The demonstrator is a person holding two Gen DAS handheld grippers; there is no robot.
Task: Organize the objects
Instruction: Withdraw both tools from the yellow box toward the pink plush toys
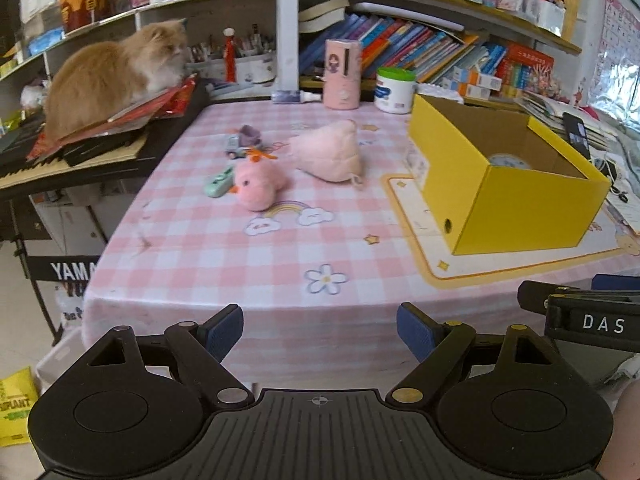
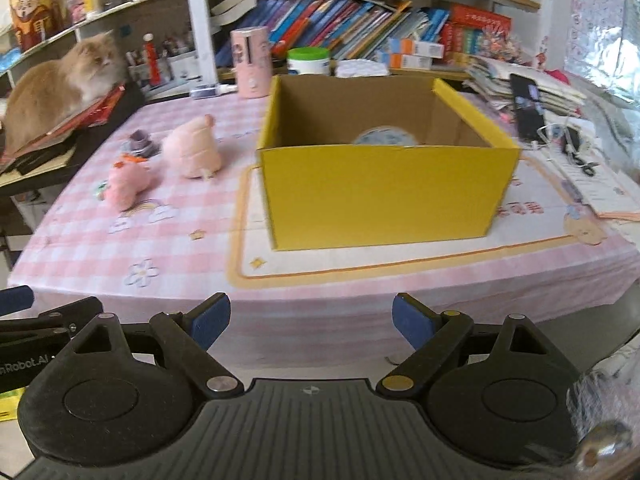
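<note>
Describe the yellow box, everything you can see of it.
The yellow box is an open-topped rectangular carton, bright yellow outside, plain brown cardboard inside. It has no lid or flaps showing. It stands upright on a cream mat with an orange border, on the pink checked tablecloth. A round pale blue-and-white item lies inside, partly hidden by the near wall. One end wall has a small round hole. Neither gripper touches it.

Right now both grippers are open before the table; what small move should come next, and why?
Probably reach the left gripper forward toward the pink bird plush. It lies loose on the tablecloth, nearest that gripper, and the yellow box stands open beside it. Both grippers hold nothing.
</note>
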